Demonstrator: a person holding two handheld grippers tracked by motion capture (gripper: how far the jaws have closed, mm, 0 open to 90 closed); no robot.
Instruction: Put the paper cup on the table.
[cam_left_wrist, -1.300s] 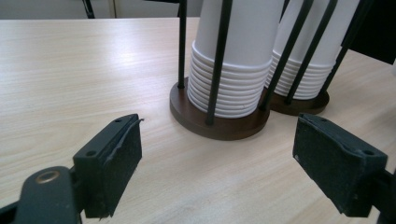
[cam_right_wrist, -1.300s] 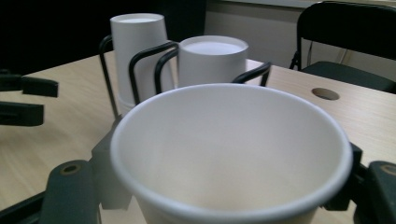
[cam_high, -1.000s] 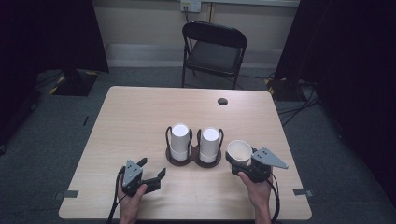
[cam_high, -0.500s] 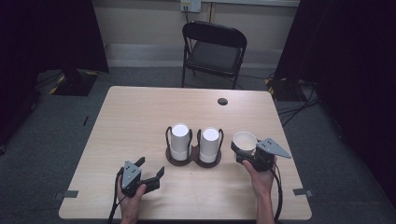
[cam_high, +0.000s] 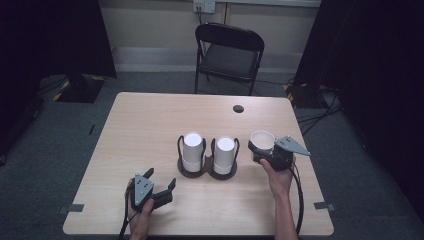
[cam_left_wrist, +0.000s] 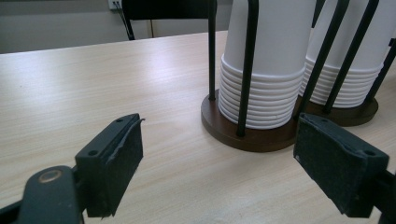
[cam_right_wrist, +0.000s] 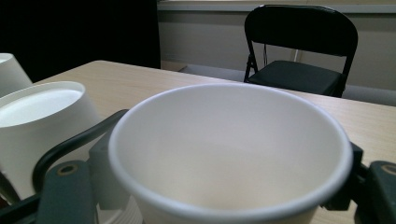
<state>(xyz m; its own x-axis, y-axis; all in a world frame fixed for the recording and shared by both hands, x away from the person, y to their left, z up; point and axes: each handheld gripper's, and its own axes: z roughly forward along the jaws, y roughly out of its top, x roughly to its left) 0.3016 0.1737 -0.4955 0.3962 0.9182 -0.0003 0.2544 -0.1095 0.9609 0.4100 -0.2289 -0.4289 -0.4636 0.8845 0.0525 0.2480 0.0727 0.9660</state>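
Two stacks of upside-down white paper cups (cam_high: 192, 149) (cam_high: 225, 152) stand in a dark wire holder (cam_high: 207, 172) at the table's middle. My right gripper (cam_high: 261, 153) is shut on a single white cup (cam_high: 262, 140), held mouth-up just right of the holder. In the right gripper view that cup (cam_right_wrist: 229, 149) sits between the jaws, with the stacks (cam_right_wrist: 42, 121) to its left. My left gripper (cam_high: 160, 180) rests open on the table, in front and left of the holder. In the left gripper view its pads (cam_left_wrist: 116, 158) stand wide apart, with the nearer stack (cam_left_wrist: 266, 70) and the holder's base (cam_left_wrist: 252, 137) ahead.
A black folding chair (cam_high: 230, 55) stands behind the table's far edge. A dark round grommet (cam_high: 238, 108) sits in the tabletop at the far right. Cables trail from both grippers toward the front edge. Bare wood (cam_high: 140, 130) lies left of and behind the holder.
My right gripper has carried the cup away from the front edge and slightly right, now level with the holder. The left gripper has stayed put.
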